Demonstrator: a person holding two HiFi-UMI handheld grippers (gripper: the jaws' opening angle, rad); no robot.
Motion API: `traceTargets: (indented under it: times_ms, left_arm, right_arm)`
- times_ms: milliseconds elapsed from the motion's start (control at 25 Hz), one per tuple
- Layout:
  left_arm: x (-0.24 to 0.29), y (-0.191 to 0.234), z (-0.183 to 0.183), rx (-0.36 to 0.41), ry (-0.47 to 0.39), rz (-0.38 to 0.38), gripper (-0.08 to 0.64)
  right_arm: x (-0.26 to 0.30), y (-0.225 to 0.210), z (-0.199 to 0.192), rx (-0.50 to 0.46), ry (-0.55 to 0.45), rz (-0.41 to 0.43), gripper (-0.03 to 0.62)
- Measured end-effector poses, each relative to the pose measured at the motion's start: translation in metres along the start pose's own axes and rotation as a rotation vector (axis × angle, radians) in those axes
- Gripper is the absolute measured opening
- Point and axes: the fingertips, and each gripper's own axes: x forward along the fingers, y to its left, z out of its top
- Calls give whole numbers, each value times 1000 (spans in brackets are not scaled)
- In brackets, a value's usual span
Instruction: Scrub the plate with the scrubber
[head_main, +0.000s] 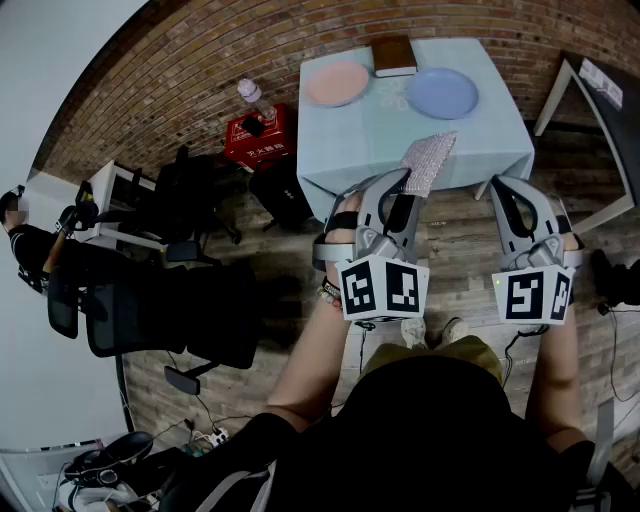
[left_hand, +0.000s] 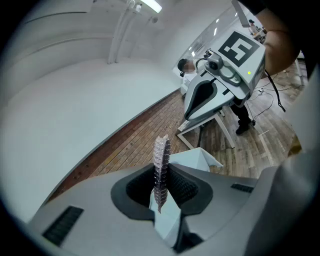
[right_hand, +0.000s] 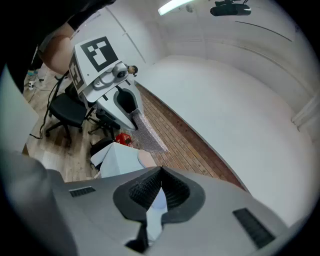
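Left claw (head_main: 400, 190) clamps scrubber (head_main: 430, 162); book (head_main: 394, 55) between pink plate (head_main: 337, 83), blue plate (head_main: 442, 93).

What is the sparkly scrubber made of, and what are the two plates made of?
The scrubber looks like silvery metallic mesh cloth: it glints and shows a fine woven texture. The pink plate and blue plate look like smooth, evenly coloured plastic, maybe ceramic; they are too far away to be sure.
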Motion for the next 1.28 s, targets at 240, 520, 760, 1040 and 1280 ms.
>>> traceTargets:
  times_ms: [240,520,760,1040,1280]
  left_arm:
    - [0,-2,-2,-24,-12,1,78]
    - [2,-2,-7,-33,-14,-5,78]
    - [2,3,-14,-28,-23,-7,78]
    - [2,6,-13,-26,-35,-10,78]
    - [19,10,-17,-20,-41,-8,78]
  right_arm:
    - [0,0,-6,20,-1,-9,35]
    - [3,5,-1,-1,-6,8,35]
    - [8,10,1,-2,12,2,35]
    - [8,14,3,-12,19,7,35]
    - [22,7,-2,-25,14,-1,35]
